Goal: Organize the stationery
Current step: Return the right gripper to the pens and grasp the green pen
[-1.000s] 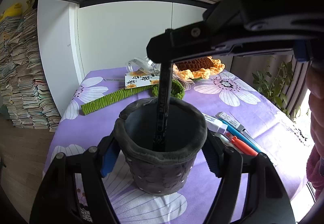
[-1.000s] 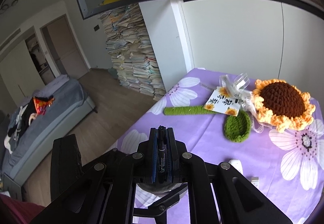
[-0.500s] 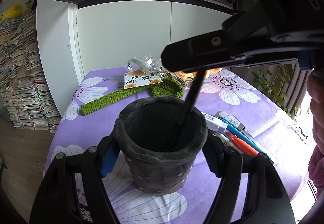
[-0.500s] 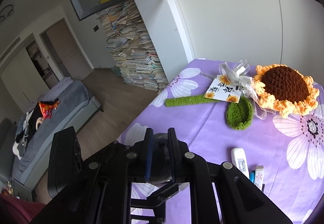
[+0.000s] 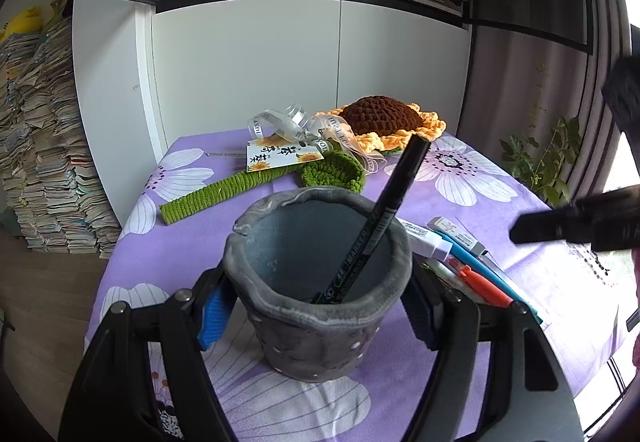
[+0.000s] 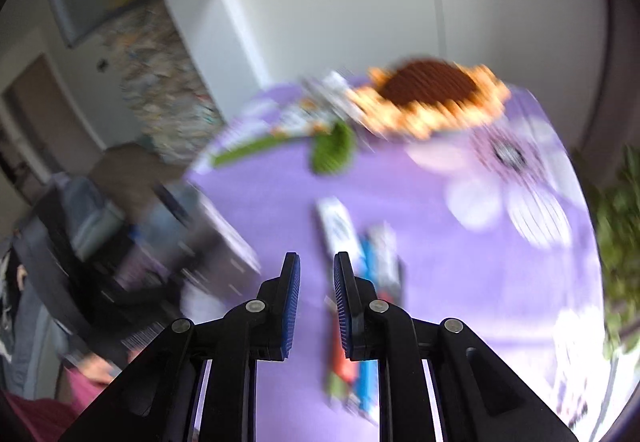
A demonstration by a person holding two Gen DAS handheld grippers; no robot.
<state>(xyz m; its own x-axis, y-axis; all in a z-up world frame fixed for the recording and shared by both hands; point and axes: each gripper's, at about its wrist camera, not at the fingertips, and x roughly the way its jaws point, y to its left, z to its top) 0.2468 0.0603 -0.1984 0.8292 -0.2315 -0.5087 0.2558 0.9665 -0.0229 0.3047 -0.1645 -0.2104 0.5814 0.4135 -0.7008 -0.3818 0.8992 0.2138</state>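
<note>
My left gripper (image 5: 316,310) is shut on a grey felt pen cup (image 5: 316,294) that stands on the purple flowered tablecloth (image 5: 192,234). A black marker (image 5: 376,226) leans inside the cup, its top toward the right. Several pens and a white eraser (image 5: 456,254) lie on the cloth right of the cup. My right gripper (image 6: 316,282) is open and empty, above those pens (image 6: 360,254); its view is blurred by motion. It shows in the left wrist view (image 5: 576,222) as a dark shape at the right edge.
A crocheted sunflower (image 5: 380,118) with a green stem (image 5: 224,190), leaf, ribbon and card lies at the table's far side. White cabinets stand behind. Stacks of books (image 5: 36,146) rise at the left. A plant (image 5: 540,162) stands at the right.
My right gripper let go of the black marker, which now leans in the cup. The gripper opened and swung away to the right over the loose pens.
</note>
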